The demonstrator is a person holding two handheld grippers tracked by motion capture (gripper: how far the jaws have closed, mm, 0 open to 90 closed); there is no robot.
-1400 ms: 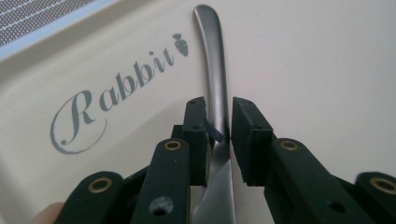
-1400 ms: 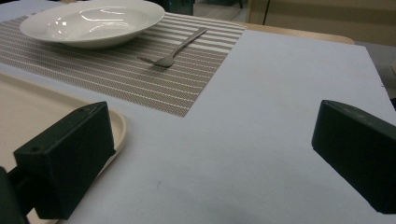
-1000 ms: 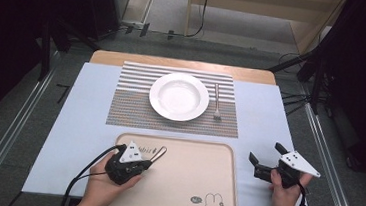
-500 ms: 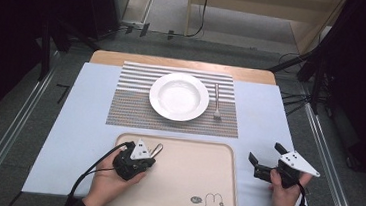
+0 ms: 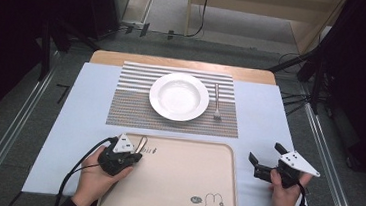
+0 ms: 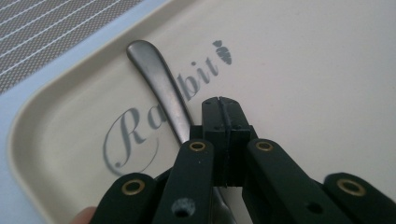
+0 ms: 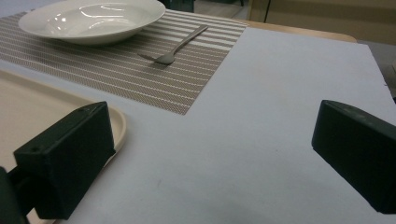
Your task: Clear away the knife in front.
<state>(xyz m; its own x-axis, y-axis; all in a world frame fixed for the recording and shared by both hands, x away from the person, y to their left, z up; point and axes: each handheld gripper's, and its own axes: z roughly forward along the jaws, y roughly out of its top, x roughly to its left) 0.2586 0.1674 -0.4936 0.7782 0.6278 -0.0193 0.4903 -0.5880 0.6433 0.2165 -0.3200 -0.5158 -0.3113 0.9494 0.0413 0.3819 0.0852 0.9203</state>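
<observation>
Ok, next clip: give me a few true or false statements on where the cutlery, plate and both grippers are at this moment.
1. The left gripper has its jaws closed over the tray. True.
2. A utensil handle lies on the tray across the printed word beside the left gripper. True.
3. The fork lies inside the plate. False: it lies on the striped placemat, to the plate's right in the high view.
4. The right gripper is clamped on the fork. False: its jaws stand open over the bare blue-grey table cover.
5. The plate holds food. False: it looks empty.
</observation>
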